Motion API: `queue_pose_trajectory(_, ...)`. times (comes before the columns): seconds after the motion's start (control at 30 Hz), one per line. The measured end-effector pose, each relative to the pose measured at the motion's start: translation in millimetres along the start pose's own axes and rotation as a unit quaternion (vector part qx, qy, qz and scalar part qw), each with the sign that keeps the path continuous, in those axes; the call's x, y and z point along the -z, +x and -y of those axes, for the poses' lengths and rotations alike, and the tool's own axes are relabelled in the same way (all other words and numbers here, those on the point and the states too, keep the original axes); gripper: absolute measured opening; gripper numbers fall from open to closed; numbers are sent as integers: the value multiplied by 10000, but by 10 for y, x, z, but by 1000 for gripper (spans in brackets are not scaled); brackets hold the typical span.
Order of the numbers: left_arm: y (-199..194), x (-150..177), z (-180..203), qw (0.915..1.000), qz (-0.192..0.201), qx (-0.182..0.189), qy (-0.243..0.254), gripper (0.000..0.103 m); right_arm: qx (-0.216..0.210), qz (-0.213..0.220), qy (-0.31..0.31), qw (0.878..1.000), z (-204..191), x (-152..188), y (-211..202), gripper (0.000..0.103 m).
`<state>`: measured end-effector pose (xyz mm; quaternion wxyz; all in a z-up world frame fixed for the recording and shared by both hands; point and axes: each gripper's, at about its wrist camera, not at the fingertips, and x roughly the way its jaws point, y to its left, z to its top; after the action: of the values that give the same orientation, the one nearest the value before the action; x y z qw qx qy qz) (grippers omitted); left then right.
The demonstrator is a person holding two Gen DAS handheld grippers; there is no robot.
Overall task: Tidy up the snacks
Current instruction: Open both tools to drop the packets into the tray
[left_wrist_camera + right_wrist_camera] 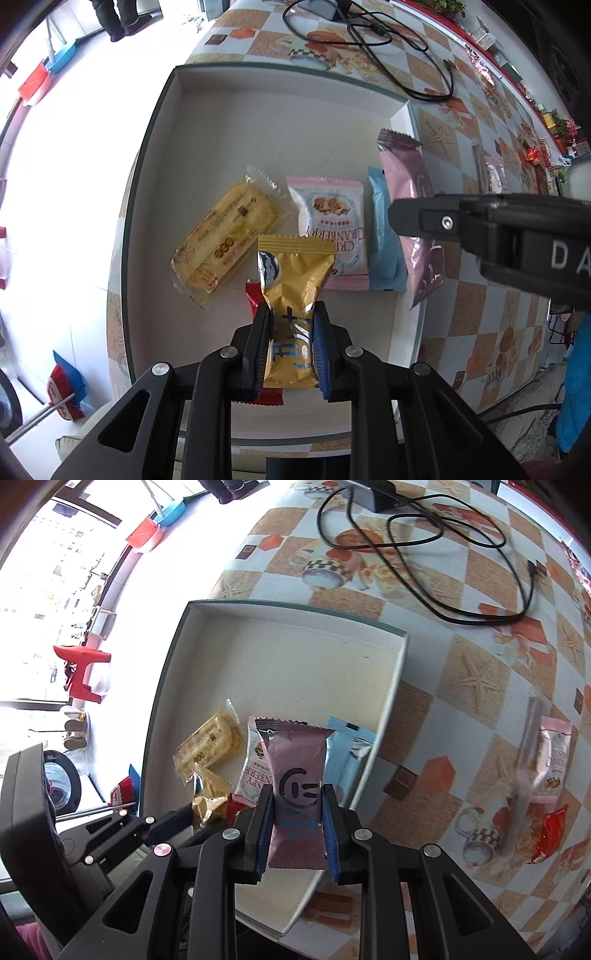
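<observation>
Pinching a gold snack packet [291, 295] between its blue pads, the left hand-held gripper [291, 332] hangs over the near part of a shallow white tray [177, 147], with a red packet [253, 297] showing just beneath. The right hand-held gripper [297, 823] is likewise clamped on a mauve snack packet [295, 775], held above the tray's near right edge. Farther in, lying flat on the tray floor, are a yellow cracker packet [225, 236], a pink-and-white cranberry packet [332, 229] and a light blue packet [384, 236], side by side. Outside the tray on the patterned surface [461, 672] lie a pink packet [554, 760] and a red packet [550, 830]. Beyond the tray a black cable [443, 546] loops across the surface.
</observation>
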<state>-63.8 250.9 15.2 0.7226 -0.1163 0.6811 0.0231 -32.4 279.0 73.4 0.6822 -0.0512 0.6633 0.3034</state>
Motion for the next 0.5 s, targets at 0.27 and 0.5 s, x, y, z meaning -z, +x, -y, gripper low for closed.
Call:
queue_pose_trajectory(0.27, 72, 66, -35, 9997, -154, -193, -59, 62, 23, -159, -29, 9999, -66, -12, 116, 26)
queue_pose_trajectory(0.5, 12, 62, -14, 9993, -101, -352, -61, 78, 380, -138, 64, 9992, 34, 19, 99, 94)
